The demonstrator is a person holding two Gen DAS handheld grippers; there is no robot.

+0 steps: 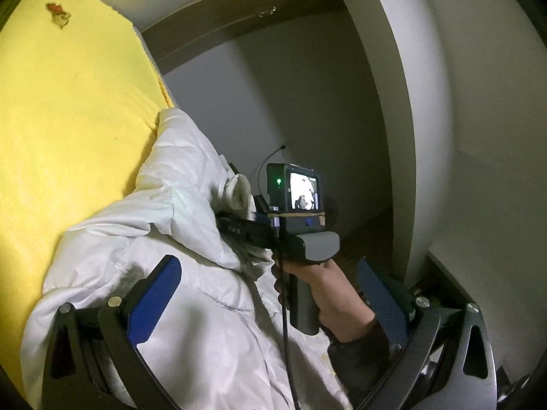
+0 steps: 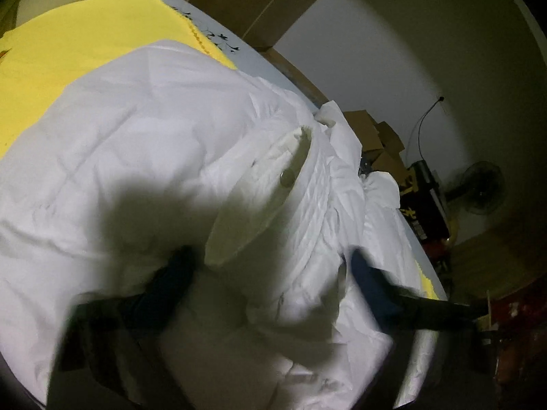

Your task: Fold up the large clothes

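Note:
A bulky white padded jacket lies bunched on a yellow cloth over the table. My left gripper is open, its blue pads spread wide, held above the jacket's edge with nothing between them. In the left wrist view my right gripper, held in a hand, points into the jacket's folds near the fleecy collar. In the right wrist view the jacket fills the frame; the right gripper is open, blurred, with jacket fabric and a snap-button placket bulging between its fingers.
The yellow cloth covers a white table whose edge runs past a brown headboard or door frame. Cardboard boxes, a black case and a standing fan sit on the floor beyond. White walls stand close by.

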